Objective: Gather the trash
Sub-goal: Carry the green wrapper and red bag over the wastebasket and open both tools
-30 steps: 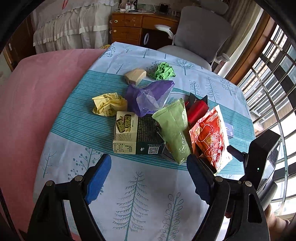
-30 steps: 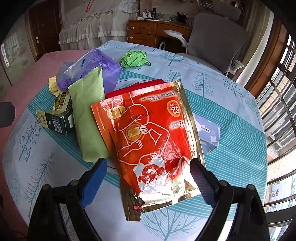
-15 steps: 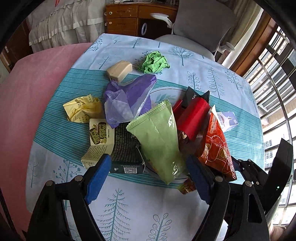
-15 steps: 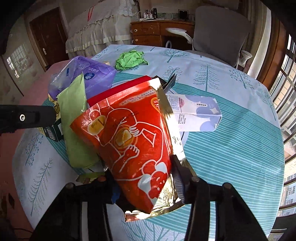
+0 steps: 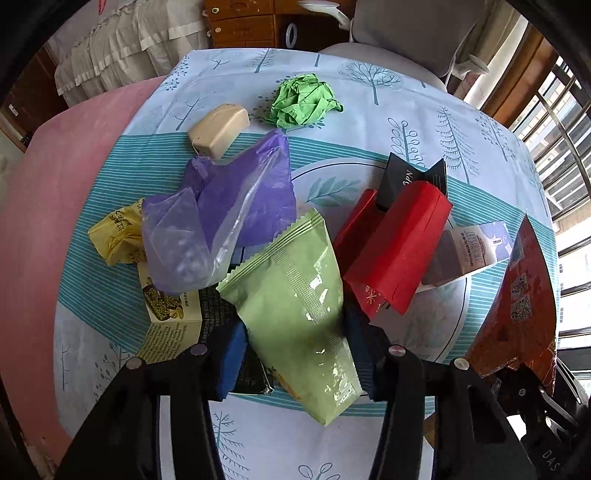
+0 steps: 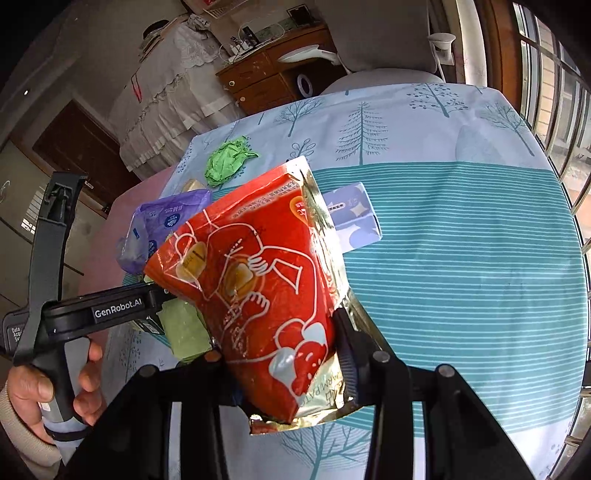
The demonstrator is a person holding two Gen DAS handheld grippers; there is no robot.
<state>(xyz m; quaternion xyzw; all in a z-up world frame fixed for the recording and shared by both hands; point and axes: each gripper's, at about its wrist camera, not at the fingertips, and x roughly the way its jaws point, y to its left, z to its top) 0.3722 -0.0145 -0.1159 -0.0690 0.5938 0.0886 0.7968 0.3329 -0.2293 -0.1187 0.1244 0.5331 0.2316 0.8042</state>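
My left gripper (image 5: 295,354) is shut on a light green snack pouch (image 5: 295,295) at the near side of the trash pile. My right gripper (image 6: 280,354) is shut on a red foil pouch (image 6: 258,280) and holds it lifted and tilted above the table; its back shows at the right in the left wrist view (image 5: 517,306). On the table lie a purple plastic bag (image 5: 221,214), a yellow wrapper (image 5: 118,236), a dark carton (image 5: 173,325), a red box (image 5: 395,243), a black packet (image 5: 410,177), a white-blue box (image 5: 469,254), a beige box (image 5: 219,129) and a green paper ball (image 5: 303,99).
The round table has a tree-print cloth (image 6: 461,240) over a pink cover (image 5: 44,221). A grey office chair (image 5: 406,33) and a wooden desk (image 5: 251,22) stand behind it. A window railing (image 6: 569,110) runs along the right. The left handle and hand (image 6: 48,369) show in the right wrist view.
My left gripper moved forward and shut on the green pouch. My right gripper shut on the red foil pouch and lifted it off the pile, uncovering the white-blue box.
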